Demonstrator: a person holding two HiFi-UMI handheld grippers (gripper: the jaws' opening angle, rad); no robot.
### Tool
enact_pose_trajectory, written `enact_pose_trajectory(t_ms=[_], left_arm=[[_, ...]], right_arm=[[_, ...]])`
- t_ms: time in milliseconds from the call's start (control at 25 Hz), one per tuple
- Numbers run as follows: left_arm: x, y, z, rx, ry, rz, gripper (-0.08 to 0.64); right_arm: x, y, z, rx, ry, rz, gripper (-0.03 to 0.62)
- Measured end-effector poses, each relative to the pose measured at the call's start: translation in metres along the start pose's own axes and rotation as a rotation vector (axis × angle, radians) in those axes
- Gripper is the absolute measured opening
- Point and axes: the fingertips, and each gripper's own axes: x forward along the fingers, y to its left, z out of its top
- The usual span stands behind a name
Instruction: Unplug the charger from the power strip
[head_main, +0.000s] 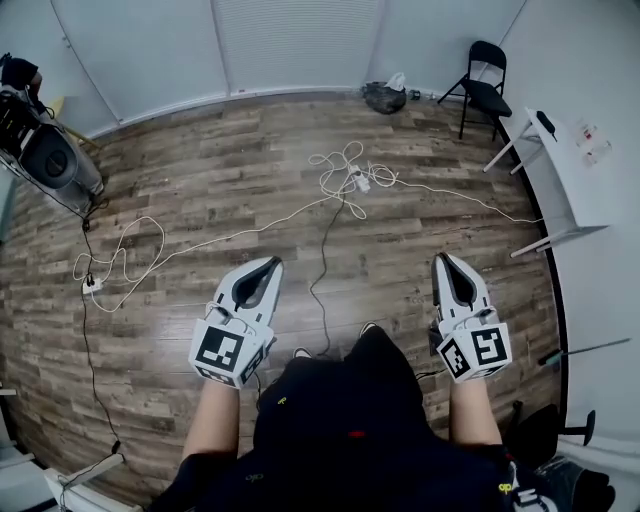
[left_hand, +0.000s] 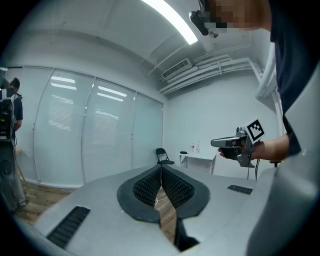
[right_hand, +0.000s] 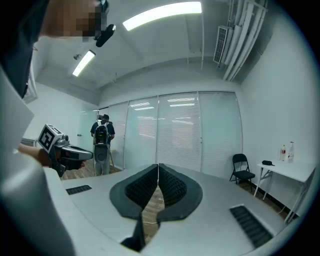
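Observation:
Out on the wooden floor, the white power strip (head_main: 357, 180) lies in a tangle of white cable (head_main: 335, 160). What is plugged into it is too small to tell. My left gripper (head_main: 272, 262) and right gripper (head_main: 441, 258) are held out level in front of me, well short of the strip and high above the floor. Both are shut with nothing between the jaws. The left gripper view shows its shut tips (left_hand: 161, 167) and the right gripper (left_hand: 235, 144) off to the side. The right gripper view shows its shut tips (right_hand: 158, 165) and the left gripper (right_hand: 65, 150).
A black folding chair (head_main: 483, 92) and a white table (head_main: 565, 170) stand at the back right, a dark bag (head_main: 384, 97) by the far wall. A person with camera gear (head_main: 40, 150) is at the left. Cable loops (head_main: 130, 255) and a black cord (head_main: 322, 270) cross the floor.

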Motion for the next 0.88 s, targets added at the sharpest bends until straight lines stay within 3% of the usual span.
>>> enact_pose_trajectory(t_ms=[440,680,880], left_arm=[[0.036,0.016,0.0,0.008,0.01,-0.022,0.023],[0.098,0.039,-0.002,0.001,0.047,-0.003,0.023],[0.172,0.055,0.019,0.008,0.041,0.0,0.023]], right_arm=[[0.047,-0.02,-0.001,-0.032,-0.003,0.021,0.023],[0.107,-0.072,-0.008,0.015,-0.006,0.028,0.023],[0.153,-0.132,-0.007,0.048,-0.023,0.026,0.023]])
